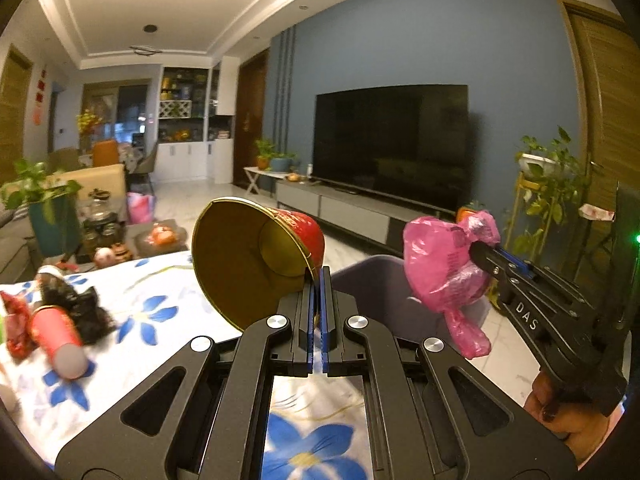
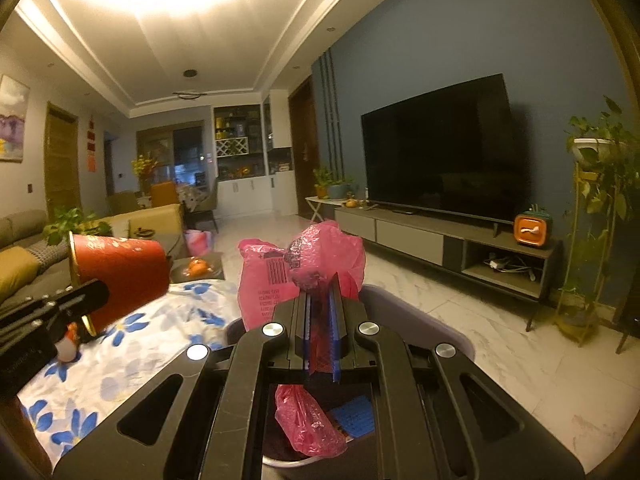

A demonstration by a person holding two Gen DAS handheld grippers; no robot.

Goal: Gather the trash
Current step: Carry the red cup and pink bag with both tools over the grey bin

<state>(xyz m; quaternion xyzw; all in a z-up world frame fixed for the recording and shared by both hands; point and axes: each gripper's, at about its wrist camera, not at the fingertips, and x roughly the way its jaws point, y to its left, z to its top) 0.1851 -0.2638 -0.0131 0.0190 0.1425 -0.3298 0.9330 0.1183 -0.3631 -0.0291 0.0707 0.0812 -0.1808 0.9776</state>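
- As seen from the left wrist, the left gripper [image 1: 319, 280] is clamped on the rim of a red paper cup [image 1: 256, 258], its gold-lined mouth turned toward the camera and tilted over; a rim pinch is judged to suit a light, hollow thing that would crush if squeezed across its body.
- To the right in this view, the right gripper [image 1: 478, 254] is closed on a crumpled pink plastic bag [image 1: 440, 270], which is held in the air with its loose tail hanging down.
- Between the two held items, the grey rim of a bin [image 1: 372, 272] is partly seen; both items appear to be held beside or above it, presumably for dropping in.
- On the flowered worktop [image 1: 160, 304], at the left, a pink tube [image 1: 60, 340], a dark fluffy scrap [image 1: 80, 308] and a red wrapper [image 1: 16, 320] lie blurred, probably further trash to be collected.
- From the right wrist, the pink bag is shown pinched between the closed blue pads [image 2: 308, 320], bunched above them and trailing below over the bin's dark opening [image 2: 420, 312].
- At the left of this view, the cup is seen from its red outside, held clear of the cloth by the left gripper; a small penguin figure [image 2: 69, 344] stands below it.
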